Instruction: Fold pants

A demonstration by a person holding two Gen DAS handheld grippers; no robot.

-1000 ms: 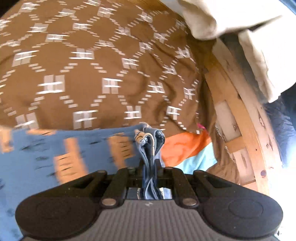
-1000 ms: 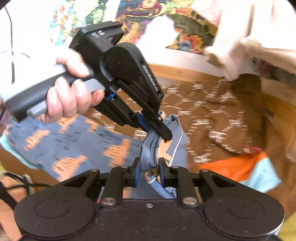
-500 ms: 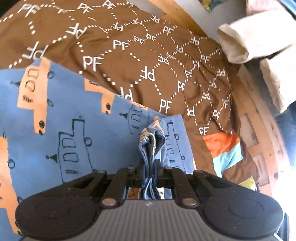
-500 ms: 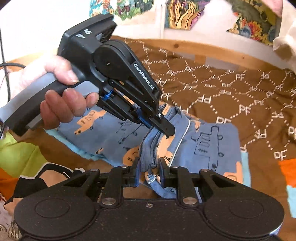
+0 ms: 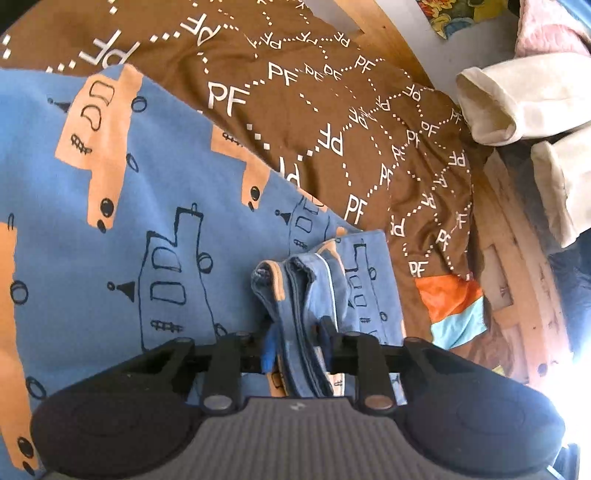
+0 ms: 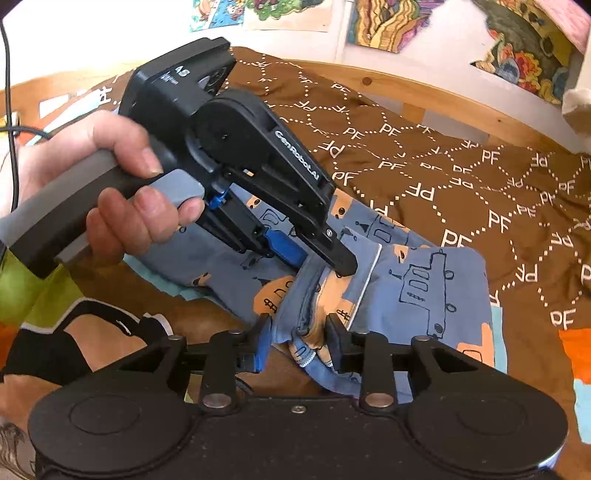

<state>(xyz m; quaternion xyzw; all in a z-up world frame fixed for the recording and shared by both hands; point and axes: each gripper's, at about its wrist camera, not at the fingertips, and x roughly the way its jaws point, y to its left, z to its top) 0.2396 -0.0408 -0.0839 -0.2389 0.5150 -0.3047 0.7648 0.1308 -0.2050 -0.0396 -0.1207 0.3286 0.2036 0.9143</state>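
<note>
The blue pants with orange vehicle prints lie folded on the brown bedspread. Their bunched edge stands up between the fingers of my left gripper. Those jaws are opening and the cloth sits loose in the gap. In the right wrist view the pants spread to the right. My right gripper is opening too, with the thick folded hem between its fingers. Just beyond it a hand holds the left gripper, its tips down on the same bunch.
A wooden bed frame runs along the right, with cream cloth bundles hanging over it. An orange and teal patch lies by the pants. Pictures hang on the wall behind. A dark strap lies at the lower left.
Both grippers came down toward the bedspread with the bunched edge, and the pants settled flat. Both pairs of jaws have spread, so the cloth is no longer pinched tight.
</note>
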